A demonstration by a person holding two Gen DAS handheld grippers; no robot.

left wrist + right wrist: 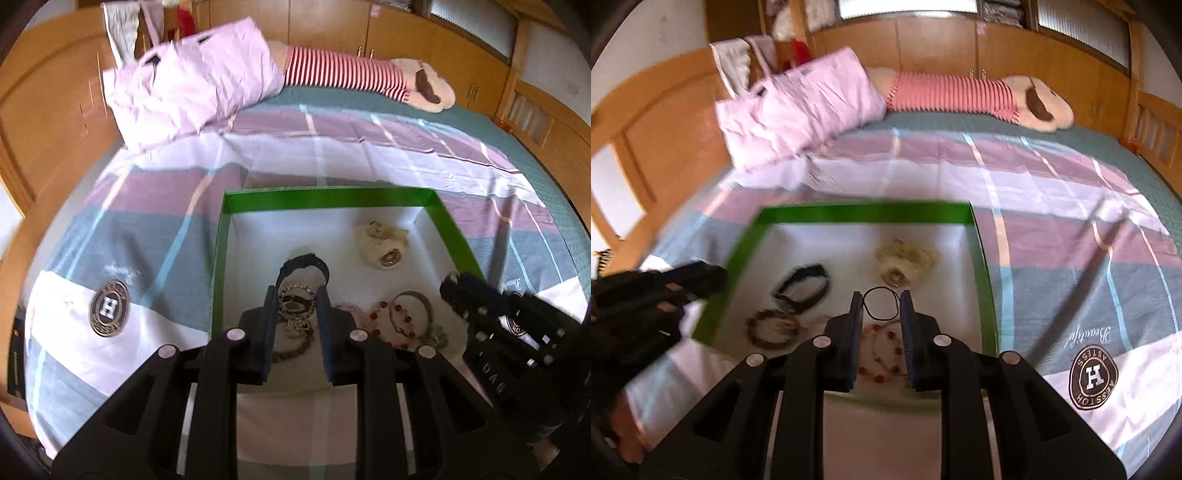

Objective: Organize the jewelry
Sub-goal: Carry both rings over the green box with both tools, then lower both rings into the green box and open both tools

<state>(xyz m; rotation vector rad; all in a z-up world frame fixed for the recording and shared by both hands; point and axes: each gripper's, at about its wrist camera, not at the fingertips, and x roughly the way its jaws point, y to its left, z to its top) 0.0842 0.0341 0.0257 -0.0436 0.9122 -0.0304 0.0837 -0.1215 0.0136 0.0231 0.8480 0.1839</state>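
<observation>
The left gripper [295, 299] has its jaws apart over a gold pendant [294, 308] in the green box [332, 197], and because the bracelets lie in a heap, I think it could grab two things at once or tangle them. The right gripper [881, 306] also has its jaws apart, with a thin black hair tie [881, 303] between the tips and red beads [882, 354] below. Farther back sits a cream cloth flower [382, 242], well away from both.

Right gripper [881, 295] (jaws apart) frames a thin black ring [881, 304] in the green-rimmed box [864, 213].
</observation>
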